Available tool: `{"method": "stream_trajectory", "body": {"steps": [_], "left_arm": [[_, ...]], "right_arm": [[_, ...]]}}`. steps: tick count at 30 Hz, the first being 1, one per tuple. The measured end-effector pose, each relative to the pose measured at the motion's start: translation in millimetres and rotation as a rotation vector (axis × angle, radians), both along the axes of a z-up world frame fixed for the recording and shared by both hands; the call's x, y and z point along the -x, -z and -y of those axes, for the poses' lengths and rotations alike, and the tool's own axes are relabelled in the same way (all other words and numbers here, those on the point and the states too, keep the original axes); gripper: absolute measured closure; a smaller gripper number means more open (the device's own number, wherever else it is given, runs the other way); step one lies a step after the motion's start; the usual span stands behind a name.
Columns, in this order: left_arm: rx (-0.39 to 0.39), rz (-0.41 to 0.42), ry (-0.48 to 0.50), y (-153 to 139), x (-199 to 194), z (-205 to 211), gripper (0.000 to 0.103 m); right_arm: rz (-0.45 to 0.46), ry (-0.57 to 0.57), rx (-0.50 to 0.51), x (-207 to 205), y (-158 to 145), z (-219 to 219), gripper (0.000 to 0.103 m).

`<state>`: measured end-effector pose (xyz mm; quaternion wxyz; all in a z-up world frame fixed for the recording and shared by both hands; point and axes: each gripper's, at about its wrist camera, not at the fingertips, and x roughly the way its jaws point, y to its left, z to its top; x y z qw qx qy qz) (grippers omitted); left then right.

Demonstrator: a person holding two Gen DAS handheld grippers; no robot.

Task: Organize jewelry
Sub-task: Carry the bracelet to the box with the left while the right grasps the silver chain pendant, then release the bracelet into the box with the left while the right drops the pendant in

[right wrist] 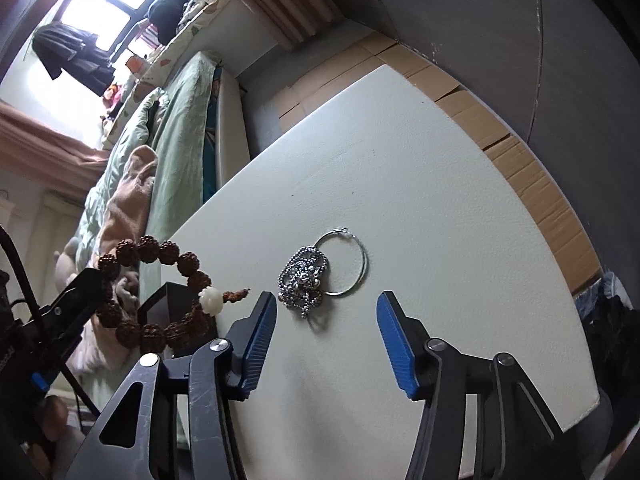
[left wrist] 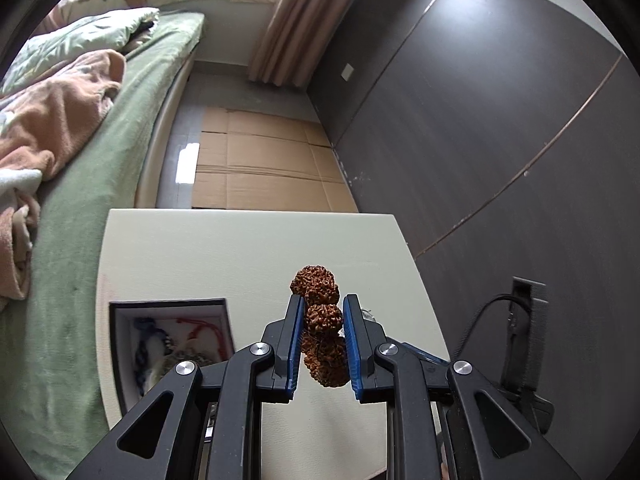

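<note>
My left gripper (left wrist: 323, 300) is shut on a brown bracelet of knobbly beads (left wrist: 324, 320), held in the air above the white table (left wrist: 240, 248). In the right wrist view the same bracelet (right wrist: 160, 250) hangs as a loop from the left gripper (right wrist: 94, 280), with one white bead (right wrist: 211, 300) on it. It hangs over an open black jewelry box (left wrist: 172, 305) that has several pieces inside. A silver bead chain (right wrist: 304, 280) and a thin silver hoop (right wrist: 362, 264) lie together on the table. My right gripper (right wrist: 326, 298) is open just short of them, touching nothing.
A bed with green sheets (left wrist: 120, 128) and a peach blanket (left wrist: 60, 108) runs along the table's left side. Flattened cardboard (left wrist: 264, 164) covers the floor beyond the table. A dark panelled wall (left wrist: 500, 120) stands to the right, with a plugged-in cable (left wrist: 496, 304).
</note>
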<state>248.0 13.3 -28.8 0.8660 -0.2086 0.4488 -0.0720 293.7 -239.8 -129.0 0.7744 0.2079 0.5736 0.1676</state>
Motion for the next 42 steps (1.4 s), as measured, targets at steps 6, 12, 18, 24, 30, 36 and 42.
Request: {"method": "stream_trajectory", "body": {"steps": [6, 12, 18, 24, 30, 36, 42], "left_arm": [[0.008, 0.011, -0.044, -0.8, 10.1, -20.7, 0.083], [0.03, 0.034, -0.08, -9.3, 23.8, -43.9, 0.083], [0.041, 0.058, -0.107, -16.3, 39.1, -62.2, 0.083], [0.07, 0.067, -0.133, -16.0, 50.9, -76.7, 0.083], [0.072, 0.089, -0.163, -22.0, 60.4, -93.0, 0.083], [0.053, 0.091, -0.186, -21.1, 68.2, -103.5, 0.083], [0.063, 0.049, -0.181, -0.5, 62.8, -101.3, 0.082]], "right_arm": [[-0.019, -0.075, 0.075, -13.7, 4.1, -33.5, 0.062], [-0.065, -0.121, 0.17, -24.9, 16.7, -59.4, 0.062], [-0.01, -0.233, 0.341, -23.5, 22.0, -88.0, 0.066], [0.024, -0.239, 0.34, -23.0, 7.1, -77.0, 0.095], [0.09, -0.242, 0.26, -14.1, -27.6, -67.2, 0.097], [0.144, -0.238, 0.238, -4.7, -58.0, -64.9, 0.097], [0.252, -0.222, 0.209, -2.1, -111.8, -73.8, 0.097]]}}
